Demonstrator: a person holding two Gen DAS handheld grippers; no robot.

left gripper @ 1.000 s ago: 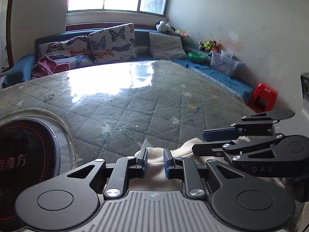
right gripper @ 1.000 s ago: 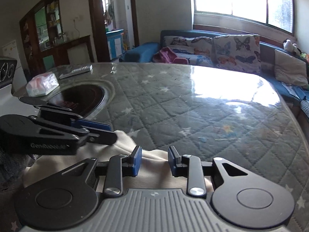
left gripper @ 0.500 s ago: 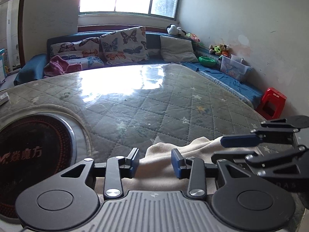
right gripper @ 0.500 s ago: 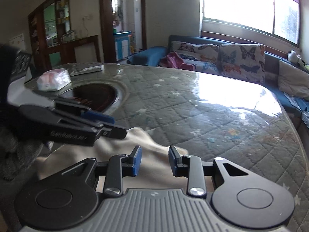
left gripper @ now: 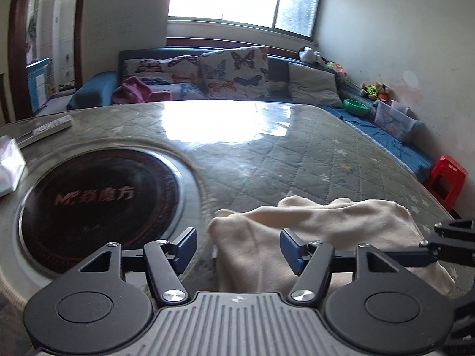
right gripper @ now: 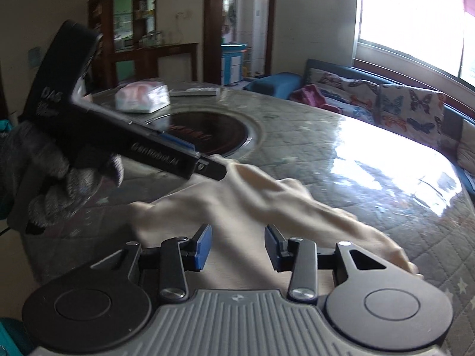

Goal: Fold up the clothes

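Note:
A cream garment (left gripper: 311, 231) lies crumpled near the front edge of the quilted table top (left gripper: 267, 154). In the left wrist view, my left gripper (left gripper: 239, 249) hovers over the garment's left end. Its jaws are opening, and the blue pads stand apart from the fabric without pressing it. The right gripper (left gripper: 430, 241) pokes in at the right edge. In the right wrist view, the garment (right gripper: 267, 198) stretches ahead of my right gripper (right gripper: 238, 247), whose jaws are also opening above the cloth. A gloved hand (right gripper: 44, 178) holds the left gripper (right gripper: 204, 163) by the garment's far corner.
A round black cooktop (left gripper: 101, 204) is set into the table on the left. A tissue pack (right gripper: 142, 96) and a remote (left gripper: 44, 129) lie beyond it. A sofa with butterfly cushions (left gripper: 234, 71) runs behind the table, and a red stool (left gripper: 448, 178) stands at its right.
Both grippers' jaws have widened and both have pulled back from the garment. The fabric that was between the pads now lies loose on the table. Both views have swung left.

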